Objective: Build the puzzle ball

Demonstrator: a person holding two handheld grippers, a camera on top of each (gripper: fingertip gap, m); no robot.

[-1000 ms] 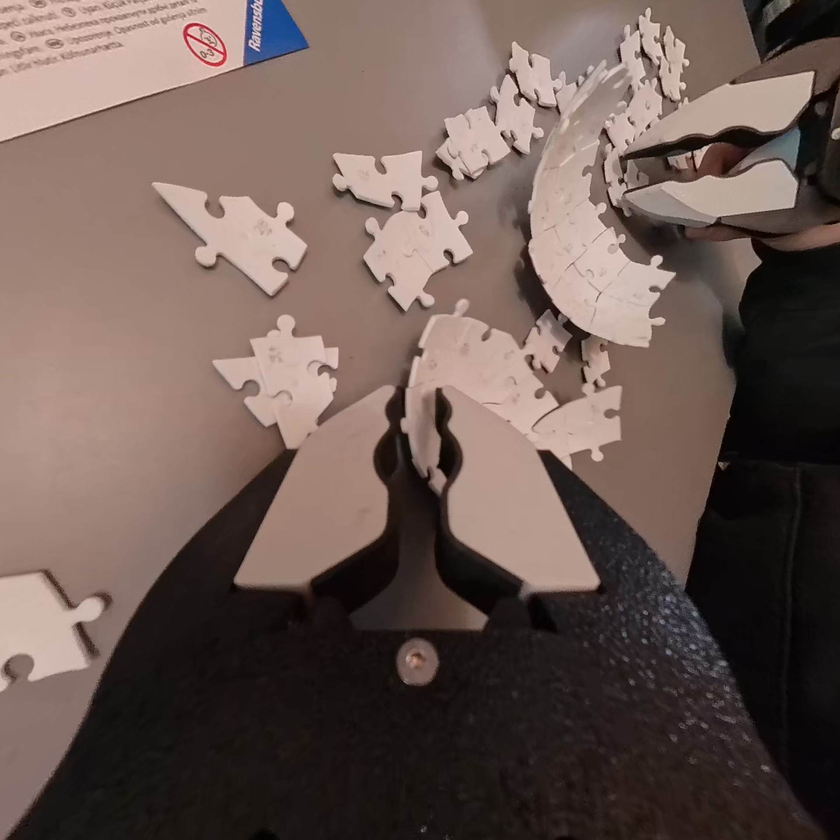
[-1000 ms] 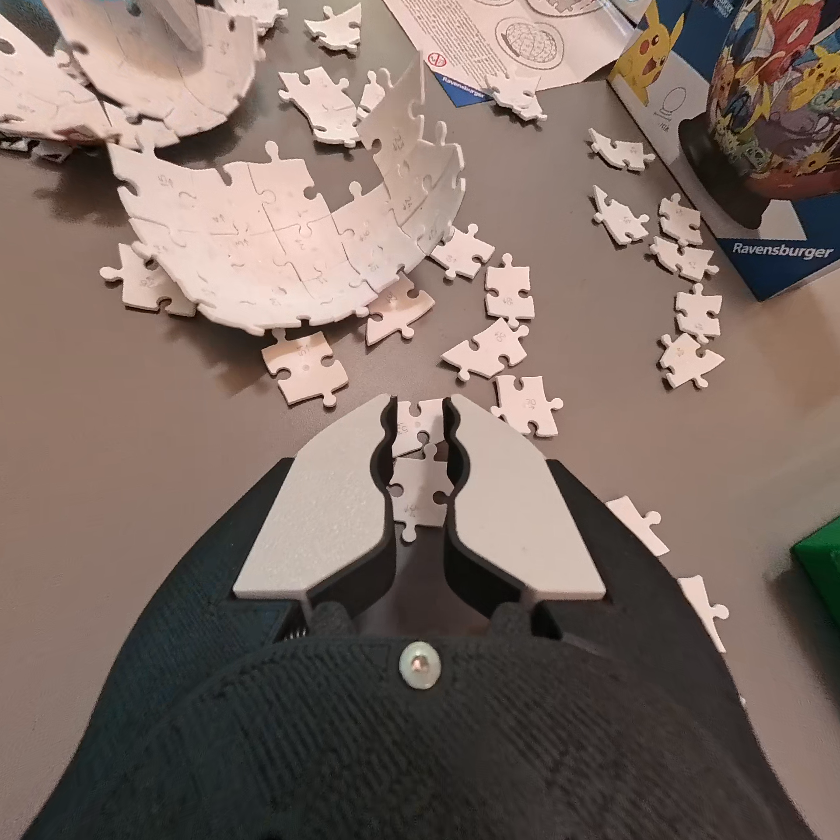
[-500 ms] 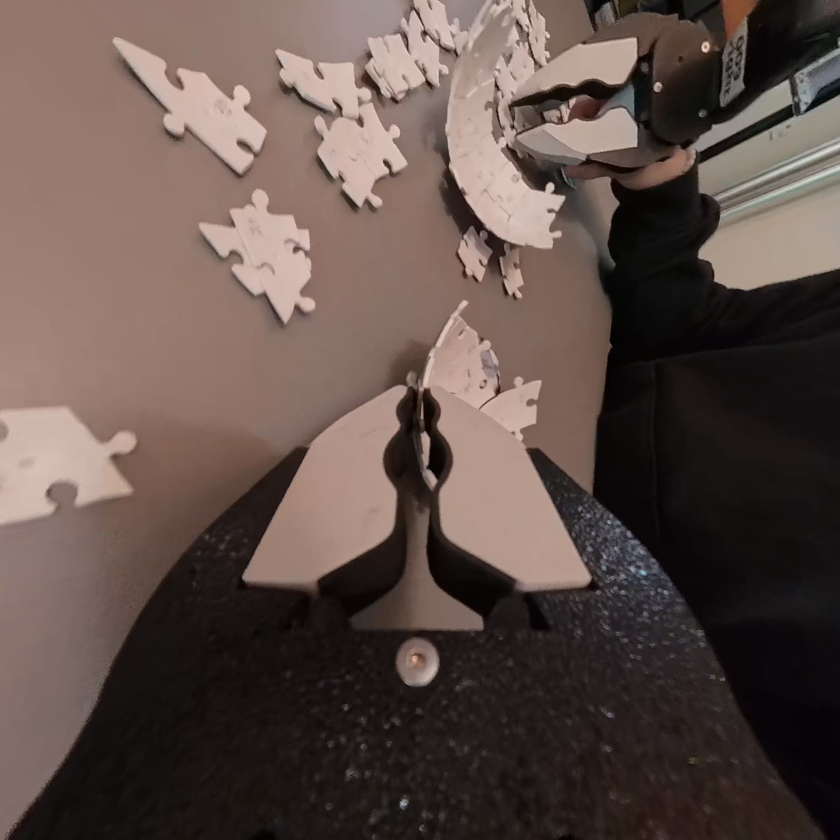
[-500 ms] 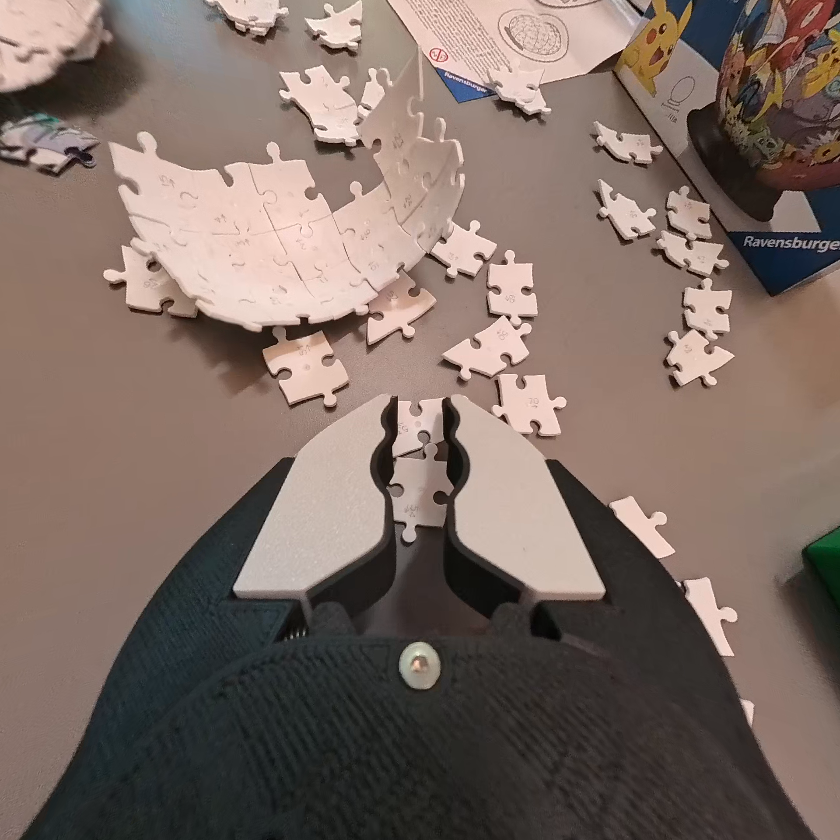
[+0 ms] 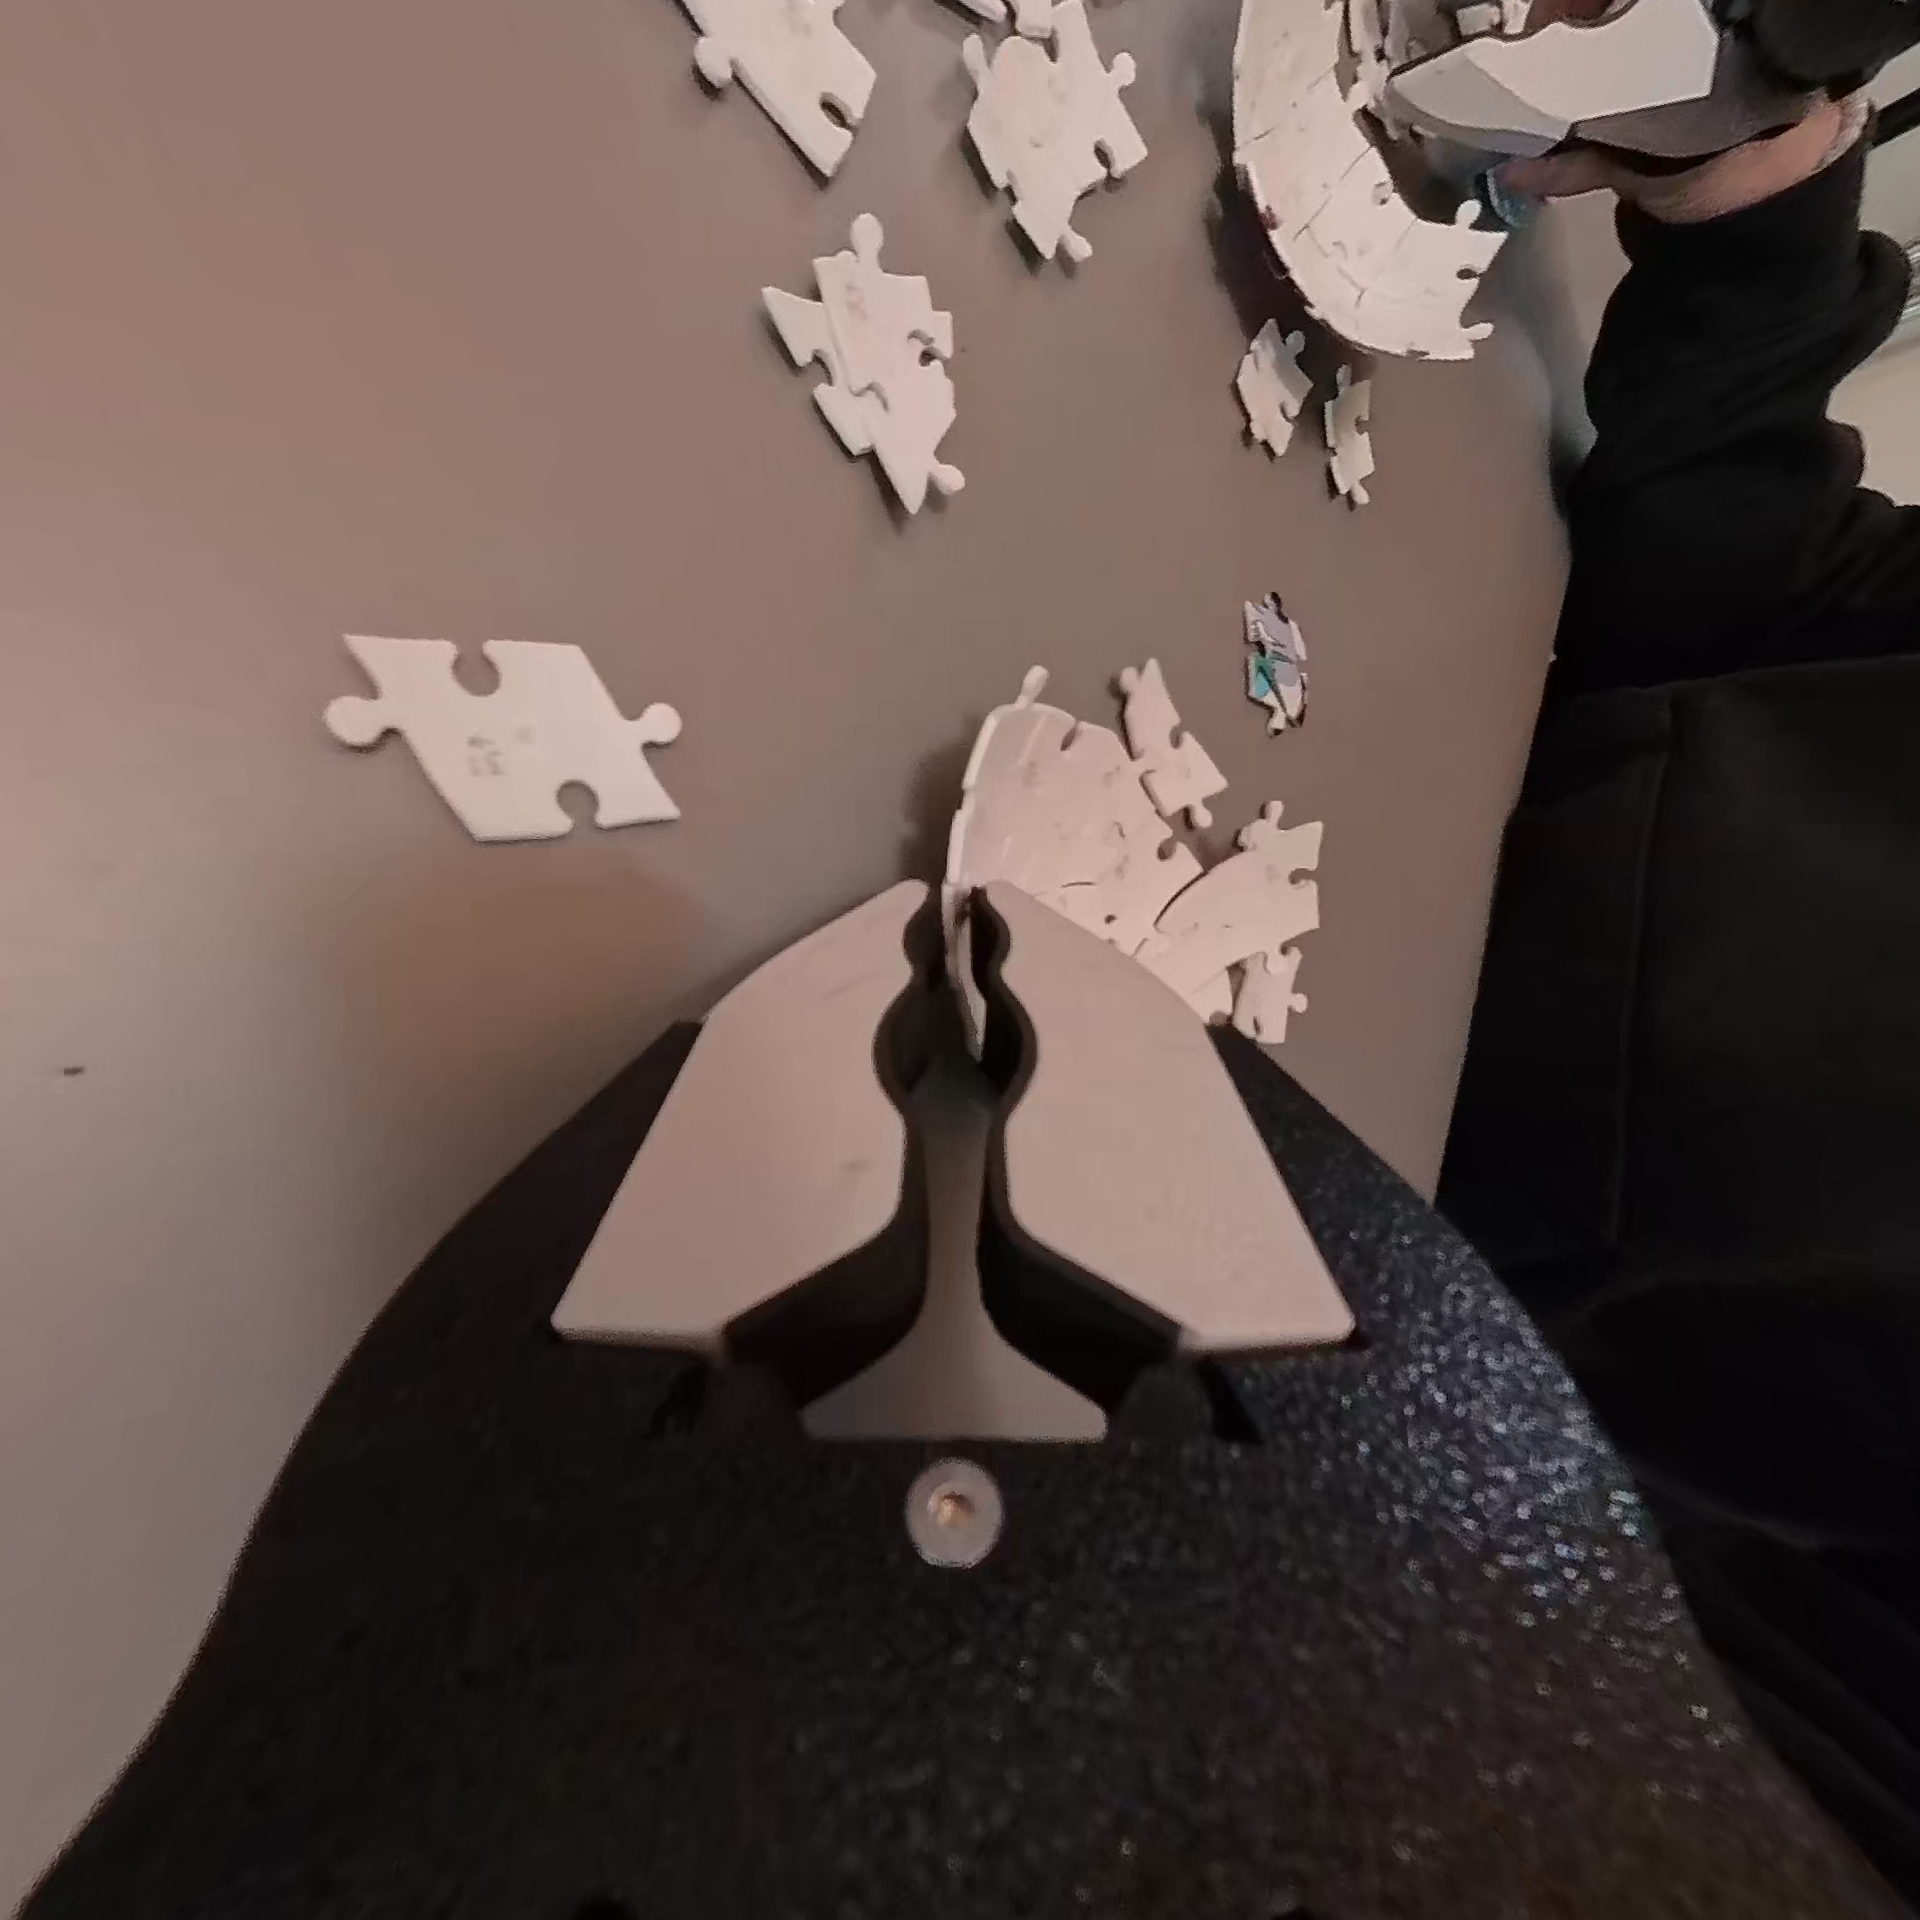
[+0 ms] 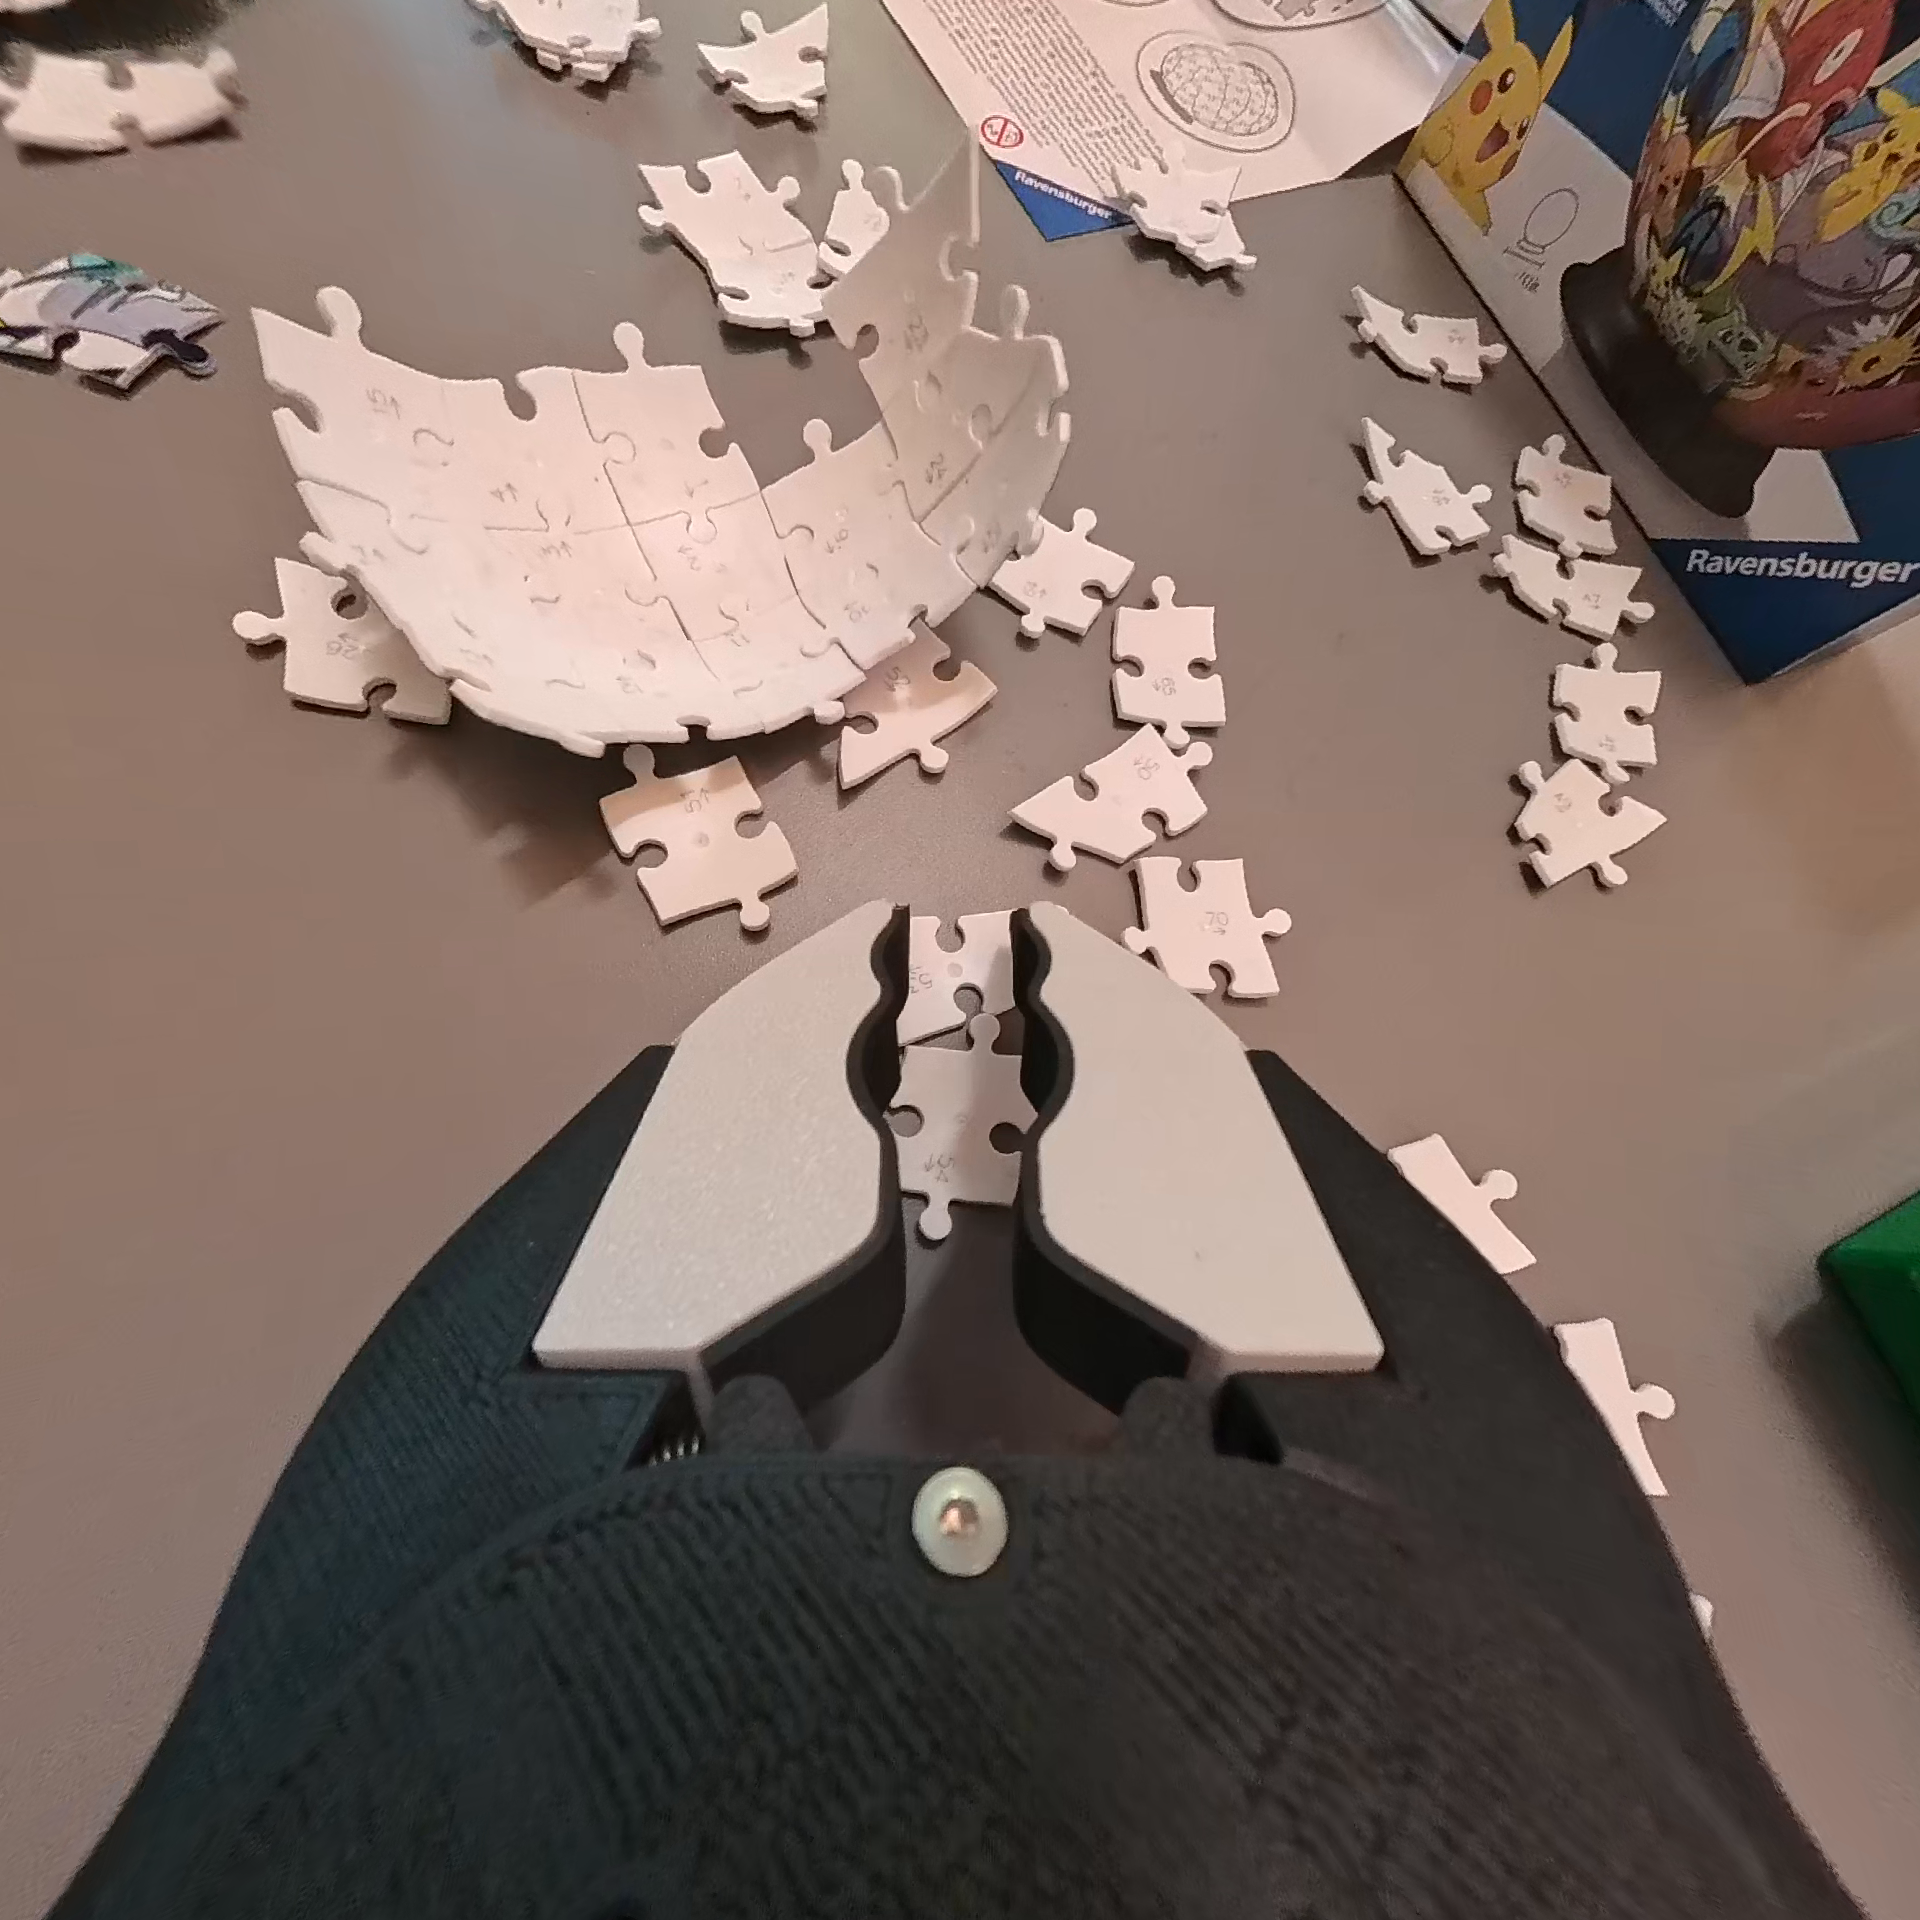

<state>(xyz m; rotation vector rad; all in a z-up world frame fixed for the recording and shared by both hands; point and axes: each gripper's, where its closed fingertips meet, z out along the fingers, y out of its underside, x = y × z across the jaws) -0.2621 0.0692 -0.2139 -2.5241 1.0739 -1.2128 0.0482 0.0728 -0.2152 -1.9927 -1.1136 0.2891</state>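
The curved shell section, gripped edge-on by the left gripper, has been lifted clear, apparently for joining, while the right gripper grasps two joined pieces near the worktop bowl.

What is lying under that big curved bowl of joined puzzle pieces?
Two loose pieces poke out from under the bowl section, one at each end. Anything beneath its middle is covered.

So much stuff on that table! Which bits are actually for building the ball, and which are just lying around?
For the job:
- curved section gripped in left claw
- joined pieces in right claw
- big bowl-shaped section
- loose pieces

Just lying about:
- puzzle box
- instruction sheet
- green object
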